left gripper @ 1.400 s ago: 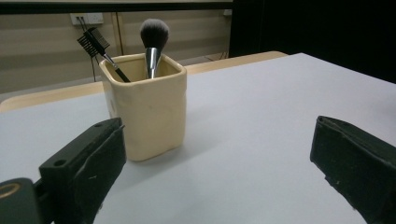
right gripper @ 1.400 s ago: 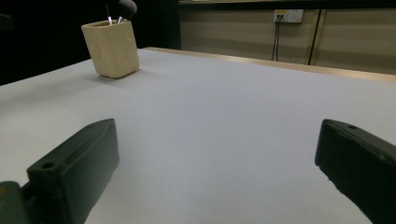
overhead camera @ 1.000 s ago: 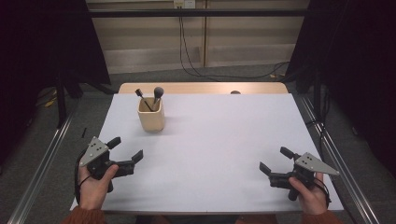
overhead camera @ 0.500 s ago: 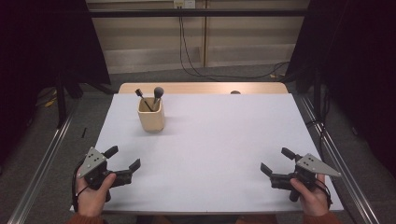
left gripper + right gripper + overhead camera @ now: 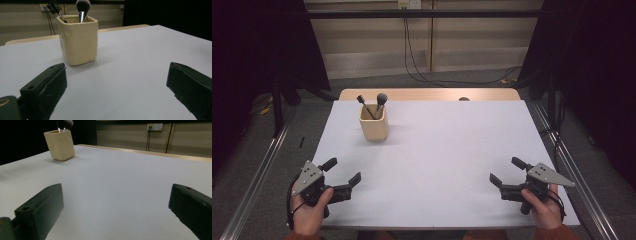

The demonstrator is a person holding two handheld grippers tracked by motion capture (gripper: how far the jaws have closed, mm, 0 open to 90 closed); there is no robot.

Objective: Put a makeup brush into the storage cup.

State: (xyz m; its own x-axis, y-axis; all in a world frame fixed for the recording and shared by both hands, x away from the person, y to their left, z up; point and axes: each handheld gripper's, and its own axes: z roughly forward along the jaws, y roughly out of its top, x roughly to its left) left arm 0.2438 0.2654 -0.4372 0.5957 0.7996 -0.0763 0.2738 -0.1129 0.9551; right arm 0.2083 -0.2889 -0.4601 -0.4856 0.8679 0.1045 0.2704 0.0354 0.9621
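A cream square cup (image 5: 374, 122) (image 5: 78, 40) (image 5: 60, 144) stands upright on the white table (image 5: 437, 150) at the back left. It holds a round-headed makeup brush (image 5: 381, 100) (image 5: 82, 7) and a small comb-headed brush (image 5: 362, 101) (image 5: 55, 7). My left gripper (image 5: 343, 171) (image 5: 115, 85) rests open near the front left corner, pointed toward the cup, nothing between its jaws. My right gripper (image 5: 505, 171) (image 5: 117, 210) lies open near the front right corner, jaws wide and empty.
The table's wooden far edge (image 5: 427, 94) carries a small dark spot (image 5: 463, 99). Metal rails (image 5: 259, 175) run along both sides on the floor. Cables (image 5: 422, 75) hang from a wall socket behind.
My left gripper has drawn back toward the front left corner of the table. The right gripper has hardly moved.
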